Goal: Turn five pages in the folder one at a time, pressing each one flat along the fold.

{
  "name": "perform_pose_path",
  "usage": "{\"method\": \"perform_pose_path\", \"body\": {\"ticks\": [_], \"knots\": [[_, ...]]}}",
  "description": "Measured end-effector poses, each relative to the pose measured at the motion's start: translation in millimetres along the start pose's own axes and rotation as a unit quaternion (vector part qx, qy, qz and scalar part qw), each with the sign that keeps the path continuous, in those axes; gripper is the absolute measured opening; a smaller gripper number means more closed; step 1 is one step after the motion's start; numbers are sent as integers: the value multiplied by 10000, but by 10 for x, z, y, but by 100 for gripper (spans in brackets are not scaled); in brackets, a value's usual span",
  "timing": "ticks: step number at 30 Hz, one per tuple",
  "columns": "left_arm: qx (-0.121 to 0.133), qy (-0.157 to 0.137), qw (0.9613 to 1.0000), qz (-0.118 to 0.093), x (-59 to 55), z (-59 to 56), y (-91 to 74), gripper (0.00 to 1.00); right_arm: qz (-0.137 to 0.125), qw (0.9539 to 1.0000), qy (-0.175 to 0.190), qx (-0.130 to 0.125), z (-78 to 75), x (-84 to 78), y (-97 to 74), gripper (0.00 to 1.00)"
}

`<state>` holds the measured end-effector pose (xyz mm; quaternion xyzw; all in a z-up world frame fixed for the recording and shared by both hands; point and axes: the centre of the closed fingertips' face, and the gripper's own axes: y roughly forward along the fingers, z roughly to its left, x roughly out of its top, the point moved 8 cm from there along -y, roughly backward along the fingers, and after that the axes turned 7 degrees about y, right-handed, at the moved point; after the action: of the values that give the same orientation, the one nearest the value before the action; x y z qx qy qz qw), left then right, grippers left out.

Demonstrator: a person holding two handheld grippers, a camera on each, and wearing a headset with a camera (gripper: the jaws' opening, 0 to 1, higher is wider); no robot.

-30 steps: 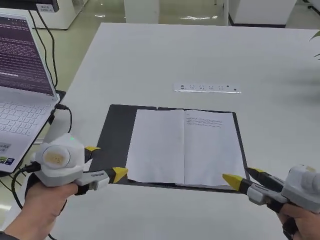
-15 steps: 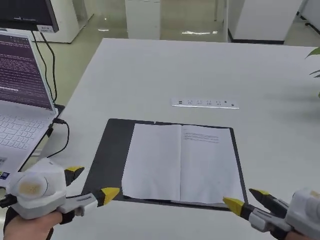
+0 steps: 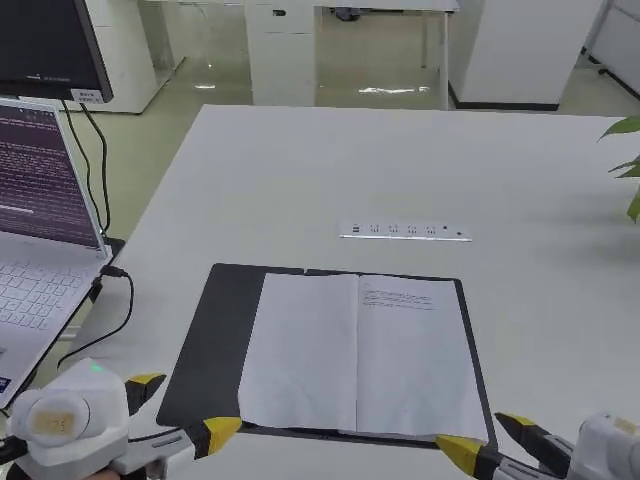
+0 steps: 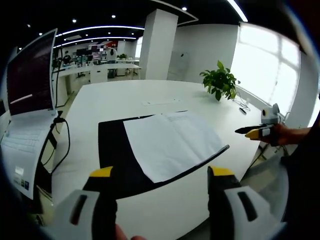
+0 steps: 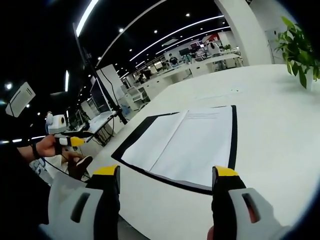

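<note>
Item 1: folder (image 3: pixel 228 340). Black, lying open and flat on the white table (image 3: pixel 400 150), near my edge, centred in the head view.
- Left page (image 3: pixel 300 350): blank white, flat; a wide strip of black cover shows at its 9 o'clock side.
- Right page (image 3: pixel 415 360): white, with a few lines of small print at the top, too small to read; flat, with a thin black border at 3 o'clock.
- Fold (image 3: pixel 357 350): runs 12 to 6 between the two pages.

Item 2: my left gripper (image 3: pixel 183 407). At 7 o'clock of the folder, near its corner and clear of it. Yellow-tipped jaws spread wide, nothing between them. In its own view the jaws frame the folder's near corner.

Item 3: my right gripper (image 3: pixel 487 437). At 5 o'clock of the folder, just off the near right corner, not touching paper. Jaws parted, holding nothing.

Item 4: surroundings.
- Strip (image 3: pixel 403 231) of sockets: at 12 o'clock, apart from the folder's far edge.
- Laptop (image 3: pixel 40 230): at 9 to 10 o'clock, off the table's side, screen lit with text.
- Monitor (image 3: pixel 45 50): beyond the laptop, at 10 o'clock.
- Cable (image 3: pixel 120 300): black, looping beside the laptop.
- Plant (image 3: pixel 628 165): leaves at 2 o'clock.
</note>
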<state>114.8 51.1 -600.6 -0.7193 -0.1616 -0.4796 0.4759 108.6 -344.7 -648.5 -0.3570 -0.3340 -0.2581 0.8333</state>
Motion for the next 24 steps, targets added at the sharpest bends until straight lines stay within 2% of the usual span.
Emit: {"method": "perform_pose_path", "body": {"ticks": [3,6,10,12,17,24], "knots": [[-49,44,10000,14,30,-33,26,75,-62,10000,68,1,9,-9,-27,75],[-109,61,9999,28,42,-55,62,76,148,9998,-114,15,34,-70,-39,76],[-158,112,9998,69,39,-96,103,76,285,9994,-188,50,65,-129,-60,77],[-186,74,9998,48,32,-113,118,76,317,9993,-170,50,73,-146,-78,75],[-297,64,9995,102,24,-182,177,75,202,9998,-5,12,93,-168,-134,75],[-480,153,9987,68,116,-240,245,74,-118,9997,213,-67,90,-136,-212,75]]}}
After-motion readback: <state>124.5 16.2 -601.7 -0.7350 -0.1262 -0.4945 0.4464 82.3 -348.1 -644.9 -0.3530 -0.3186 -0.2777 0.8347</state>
